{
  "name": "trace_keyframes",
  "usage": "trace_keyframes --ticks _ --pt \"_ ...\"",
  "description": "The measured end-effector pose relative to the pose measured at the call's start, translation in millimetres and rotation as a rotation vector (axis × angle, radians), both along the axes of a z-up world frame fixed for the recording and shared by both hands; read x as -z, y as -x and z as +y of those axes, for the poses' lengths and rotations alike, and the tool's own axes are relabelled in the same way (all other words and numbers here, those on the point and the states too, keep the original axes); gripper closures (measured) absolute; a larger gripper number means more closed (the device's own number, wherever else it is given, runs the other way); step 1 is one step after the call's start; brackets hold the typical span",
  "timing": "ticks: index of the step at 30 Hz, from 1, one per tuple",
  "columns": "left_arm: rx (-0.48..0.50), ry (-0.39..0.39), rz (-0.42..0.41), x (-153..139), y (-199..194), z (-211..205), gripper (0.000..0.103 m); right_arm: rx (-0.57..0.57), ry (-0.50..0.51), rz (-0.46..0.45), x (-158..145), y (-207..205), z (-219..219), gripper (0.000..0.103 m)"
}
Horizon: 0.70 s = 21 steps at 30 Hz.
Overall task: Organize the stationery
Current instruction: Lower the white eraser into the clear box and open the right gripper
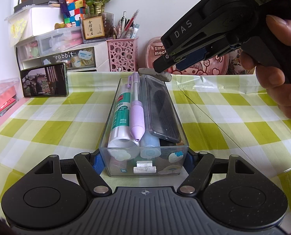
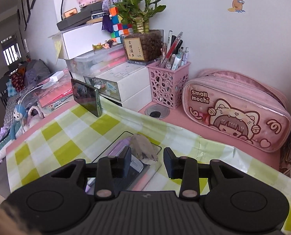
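Stationery fills the clear rectangular plastic box (image 1: 143, 117), which the left gripper (image 1: 143, 160) clamps steady; the right gripper (image 2: 147, 160), jaws parted and empty, hovers over the worn grey eraser (image 2: 144, 148) resting on top.

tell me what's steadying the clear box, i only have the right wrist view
Observer: The left gripper is shut on the near end of the clear box, one of its jaws on each side wall.
Operator: what's inside it
Observer: A glue stick, a purple pen and a dark flat case lie lengthwise.
Operator: is the eraser down inside
Observer: No. The eraser is perched above the far rim, under the right gripper.
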<state>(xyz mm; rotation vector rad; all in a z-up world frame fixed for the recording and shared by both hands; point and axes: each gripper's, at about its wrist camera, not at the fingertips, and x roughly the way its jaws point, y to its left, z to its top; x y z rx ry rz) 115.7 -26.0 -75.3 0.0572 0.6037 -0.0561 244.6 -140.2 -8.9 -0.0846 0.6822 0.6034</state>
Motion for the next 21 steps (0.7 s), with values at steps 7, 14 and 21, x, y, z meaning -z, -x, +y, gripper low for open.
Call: trace_keyframes --ticks 7,14,21 --pt "0.000 0.000 0.000 0.0 0.0 0.0 0.030 0.041 -0.014 0.015 4.0 -8.8 -2.9 0.049" --pt "0.000 0.000 0.000 0.0 0.0 0.0 0.030 0.017 -0.011 0.006 1.0 -8.3 0.0 0.049" --pt "0.000 0.000 0.000 0.0 0.0 0.0 0.030 -0.033 0.035 -0.067 2.5 5.5 0.7 0.049"
